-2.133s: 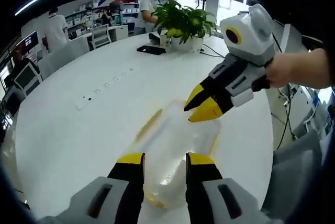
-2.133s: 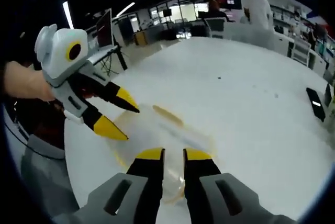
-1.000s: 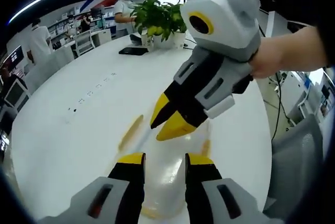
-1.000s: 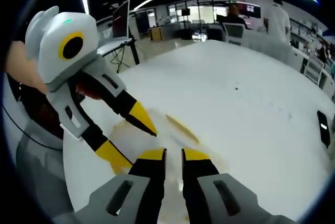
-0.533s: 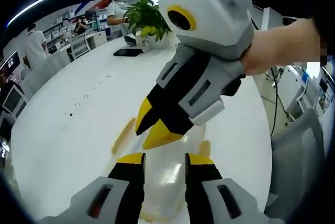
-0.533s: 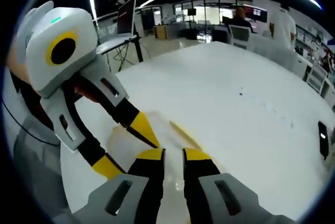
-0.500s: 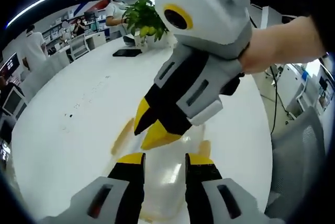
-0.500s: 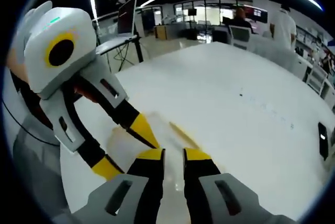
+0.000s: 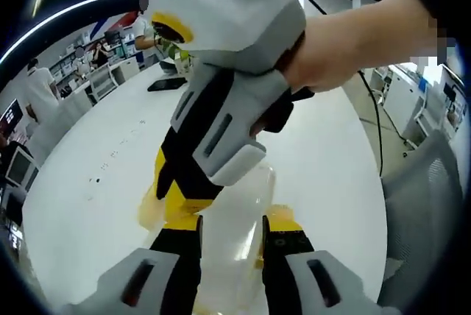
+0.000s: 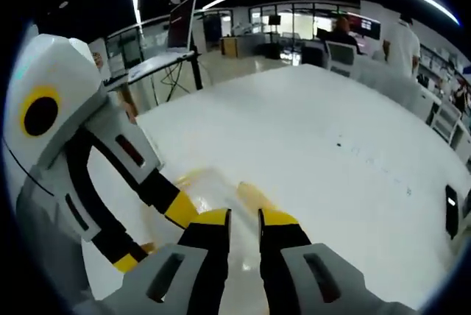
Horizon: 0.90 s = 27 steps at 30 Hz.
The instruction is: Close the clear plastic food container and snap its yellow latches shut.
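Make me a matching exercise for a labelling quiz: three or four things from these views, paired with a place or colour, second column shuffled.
Things:
1. clear plastic food container
2. yellow latch
3. phone
4. white table

Descriptions:
A. dark, far along the table
B. under both tongs' tips
C. bears everything
D. strip just ahead of the right tongs

Pairs: 1-B, 2-D, 3-A, 4-C

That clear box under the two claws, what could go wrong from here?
The right gripper and left gripper crowd together over the clear container; they could bump. The white table looks smooth, so the container might slide under pressure. A yellow latch could be missed.
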Each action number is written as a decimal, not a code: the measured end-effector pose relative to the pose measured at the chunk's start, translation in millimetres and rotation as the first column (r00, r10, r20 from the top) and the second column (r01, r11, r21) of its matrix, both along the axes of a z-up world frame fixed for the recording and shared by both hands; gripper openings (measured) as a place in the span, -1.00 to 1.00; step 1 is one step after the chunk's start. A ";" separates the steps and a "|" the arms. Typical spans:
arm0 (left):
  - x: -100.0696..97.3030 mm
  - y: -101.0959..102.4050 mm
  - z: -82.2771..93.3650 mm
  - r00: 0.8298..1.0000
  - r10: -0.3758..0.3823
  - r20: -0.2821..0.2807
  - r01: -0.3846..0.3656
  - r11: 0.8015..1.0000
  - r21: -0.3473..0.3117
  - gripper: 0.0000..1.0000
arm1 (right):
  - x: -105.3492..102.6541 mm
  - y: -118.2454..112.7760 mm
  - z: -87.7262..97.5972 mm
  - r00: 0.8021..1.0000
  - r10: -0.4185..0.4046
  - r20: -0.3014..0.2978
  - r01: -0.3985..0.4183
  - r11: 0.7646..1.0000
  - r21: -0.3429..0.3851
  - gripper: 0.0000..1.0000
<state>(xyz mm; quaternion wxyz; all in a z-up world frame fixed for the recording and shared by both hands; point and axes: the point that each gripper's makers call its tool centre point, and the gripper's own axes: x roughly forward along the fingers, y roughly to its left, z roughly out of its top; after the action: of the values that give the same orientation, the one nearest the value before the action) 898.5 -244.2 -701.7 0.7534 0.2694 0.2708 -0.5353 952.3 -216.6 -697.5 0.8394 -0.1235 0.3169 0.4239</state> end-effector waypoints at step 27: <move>-13.1 0.7 -11.3 0.970 -0.164 0.179 0.137 0.979 0.152 -0.40 | -0.1 0.7 -11.5 0.992 0.120 -0.046 -0.124 0.988 -0.092 -0.59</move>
<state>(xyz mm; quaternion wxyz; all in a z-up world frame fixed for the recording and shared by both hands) 885.5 -243.5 -713.0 0.7123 0.3909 0.2128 -0.5427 952.3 -215.9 -709.0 0.7986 -0.1738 0.3455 0.4612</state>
